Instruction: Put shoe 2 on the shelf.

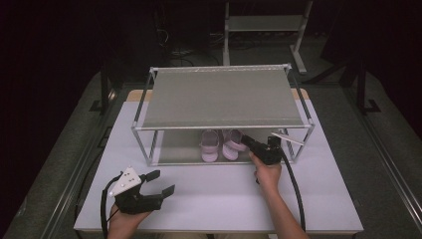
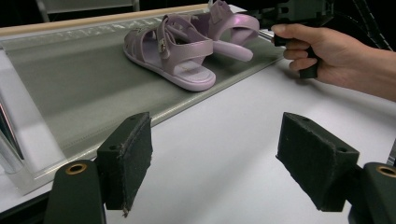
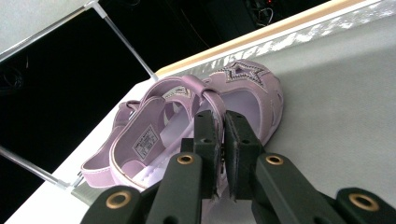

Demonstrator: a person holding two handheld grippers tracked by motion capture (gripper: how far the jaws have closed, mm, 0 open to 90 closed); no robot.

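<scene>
The right gripper (image 1: 250, 143) was reaching under the rack's top shelf (image 1: 219, 97) w/ its jaws pinched together on the side strap of the right-hand sandal (image 1: 233, 144); in the right gripper view the pads were nearly touching around the strap of that sandal (image 3: 196, 116), so it read as a real grip, not a hover. That sandal sat on the lower shelf (image 1: 174, 149) of the rack, toe toward the far edge, heel toward the person, so its long axis ran front-to-back and any pull would prob. be straight out toward the open front.

The other sandal (image 1: 209, 146) lay just beside it on the left, parallel, maybe touching (can't tell from above). In the left gripper view it sat flat on the grey shelf liner (image 2: 70, 79), while the held one (image 2: 231, 28) looked tipped up at the heel.

The left gripper (image 1: 149, 186) was well apart, resting low at the near-left of the white table (image 1: 219, 199), jaws spread wide, nothing between them. So the right hand (image 1: 267, 172) was clearly the nearer one.

In the way: the rack's front right post (image 1: 311, 132) stood close to the right gripper's cable (image 1: 293, 184), and the top shelf left little headroom, so lifting high before clearing the front edge looked risky.
</scene>
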